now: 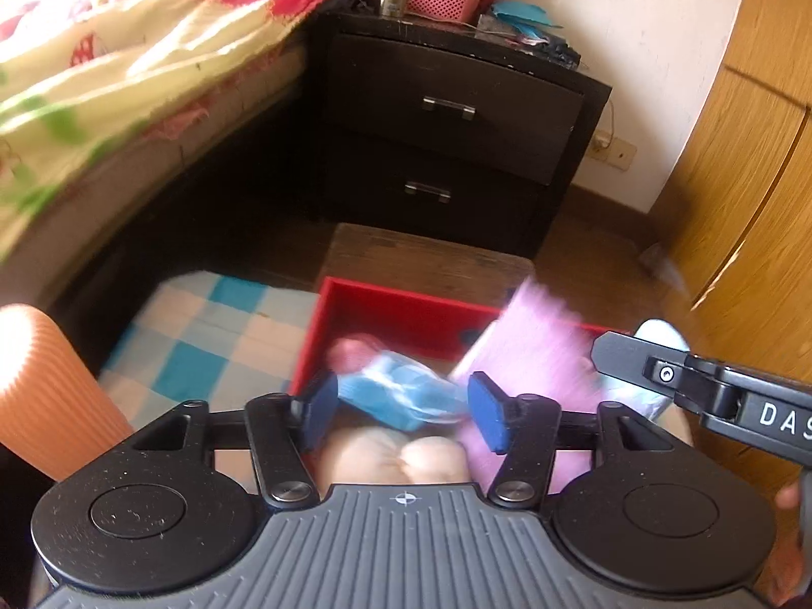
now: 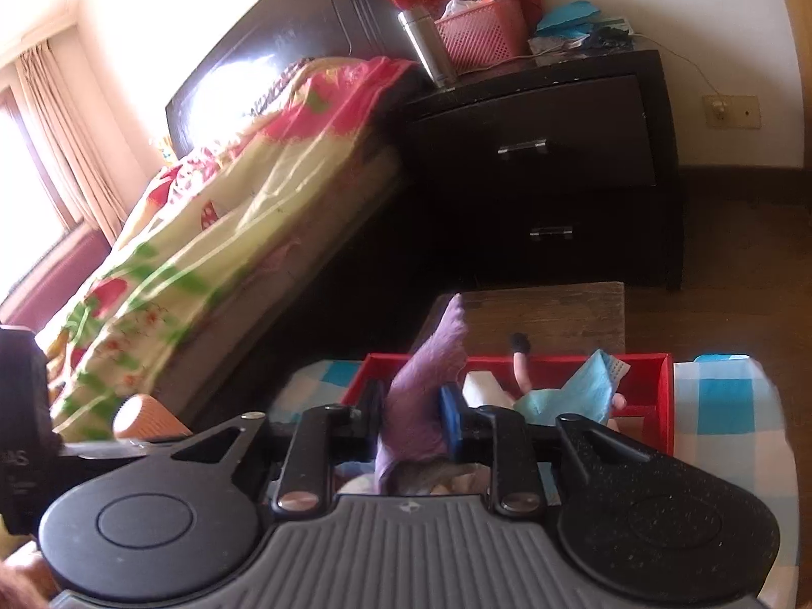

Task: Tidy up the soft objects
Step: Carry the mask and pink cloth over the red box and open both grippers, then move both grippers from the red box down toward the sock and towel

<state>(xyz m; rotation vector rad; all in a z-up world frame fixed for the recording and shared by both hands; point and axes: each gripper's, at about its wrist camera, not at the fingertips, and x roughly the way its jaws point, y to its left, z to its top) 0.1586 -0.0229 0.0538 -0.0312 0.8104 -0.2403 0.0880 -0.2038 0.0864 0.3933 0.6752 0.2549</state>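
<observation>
A red box (image 1: 385,304) stands on a blue-and-white checked cloth (image 1: 203,340); it also shows in the right wrist view (image 2: 654,360). My left gripper (image 1: 403,408) is open above the box, with a blurred blue soft toy with a pink head (image 1: 396,391) between its pads, seemingly loose. My right gripper (image 2: 413,418) is shut on a purple cloth (image 2: 424,391), which stands up between its fingers; in the left wrist view the cloth (image 1: 538,350) is a pink-purple blur at the box's right. A blue cloth (image 2: 573,391) lies in the box.
A dark two-drawer nightstand (image 1: 446,116) stands behind a low wooden stool (image 1: 421,254). A bed with a flowered quilt (image 1: 101,66) is on the left. An orange ribbed roll (image 1: 45,385) is at the near left. A wooden wardrobe (image 1: 751,152) is on the right.
</observation>
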